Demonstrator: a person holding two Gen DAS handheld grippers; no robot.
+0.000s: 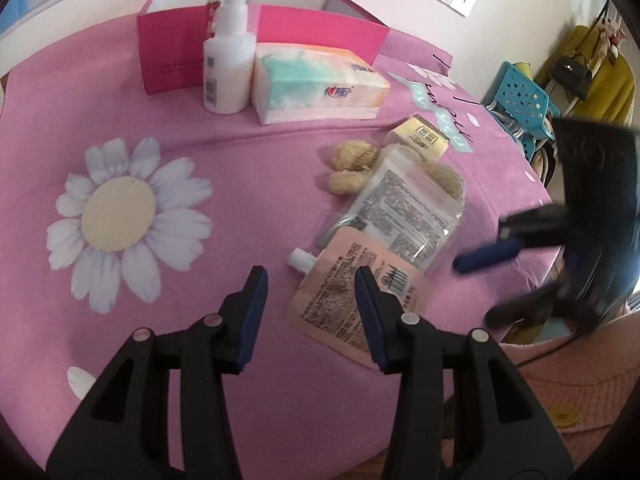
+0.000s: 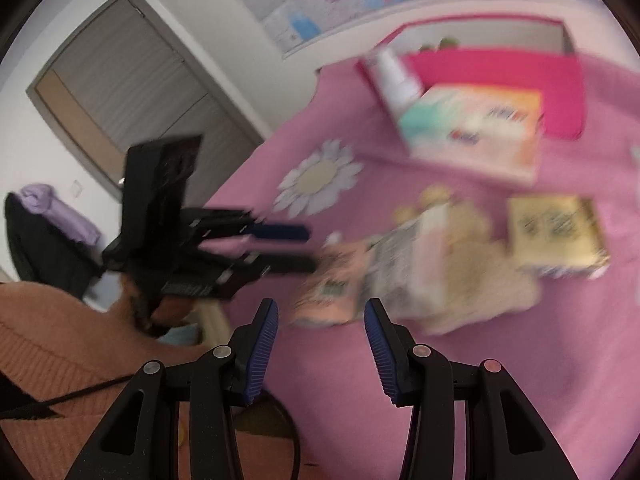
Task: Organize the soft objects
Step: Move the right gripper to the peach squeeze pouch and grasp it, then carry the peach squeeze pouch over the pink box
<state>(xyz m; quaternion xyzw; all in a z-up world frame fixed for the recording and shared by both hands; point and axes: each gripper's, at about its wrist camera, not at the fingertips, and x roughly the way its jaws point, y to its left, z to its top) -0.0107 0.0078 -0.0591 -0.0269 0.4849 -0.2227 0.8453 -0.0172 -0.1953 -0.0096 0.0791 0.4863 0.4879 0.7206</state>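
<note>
Nearest us, our left gripper [image 1: 310, 284] hangs with its jaws spread wide and empty, apparently lined up on the pink pouch [image 1: 352, 296] lying just ahead. A clear pouch [image 1: 404, 216] overlaps it, with beige plush pieces [image 1: 352, 160] behind. Our right gripper [image 2: 320, 316] is likewise spread and empty. Farthest stand the tissue pack [image 1: 320, 84], bottle [image 1: 228, 68] and red box [image 1: 172, 52]. Only the left view is sharp; the right view alone shows a door [image 2: 132, 76].
</note>
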